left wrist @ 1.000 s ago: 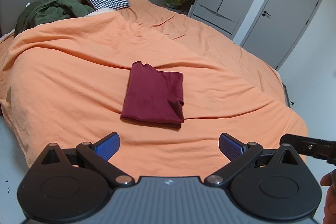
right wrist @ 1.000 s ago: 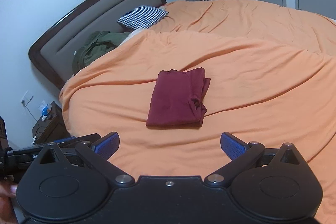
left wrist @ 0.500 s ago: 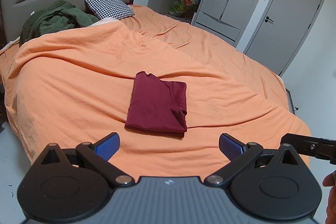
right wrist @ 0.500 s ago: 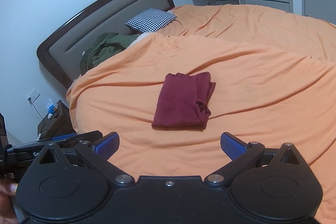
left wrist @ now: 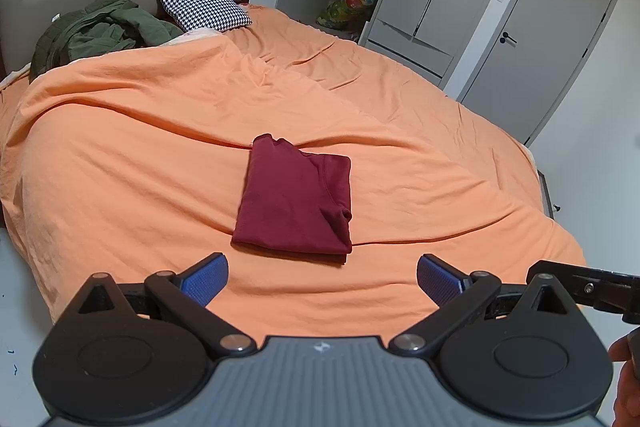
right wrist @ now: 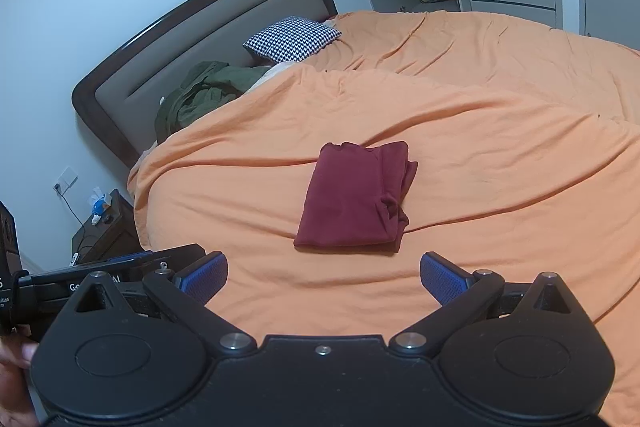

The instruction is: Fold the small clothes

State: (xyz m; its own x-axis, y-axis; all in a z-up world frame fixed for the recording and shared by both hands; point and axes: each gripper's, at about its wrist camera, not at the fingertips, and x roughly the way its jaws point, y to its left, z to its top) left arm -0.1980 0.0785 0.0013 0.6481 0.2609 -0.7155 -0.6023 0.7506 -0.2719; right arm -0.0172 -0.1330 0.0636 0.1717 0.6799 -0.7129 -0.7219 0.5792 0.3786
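Folded maroon cotton garment (left wrist: 294,205) lies mid-frame on orange bedspread (left wrist: 120,155), long axis running away from viewer. Left gripper (left wrist: 322,277) and right gripper (right wrist: 323,277) hover just short, jaws spread, empty; neither clearly nearer.

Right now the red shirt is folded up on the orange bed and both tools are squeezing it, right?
Not quite. The red shirt is folded on the orange bed, but neither tool touches it. In the left wrist view the left tool is open, short of the shirt; the right wrist view shows the right tool open too.
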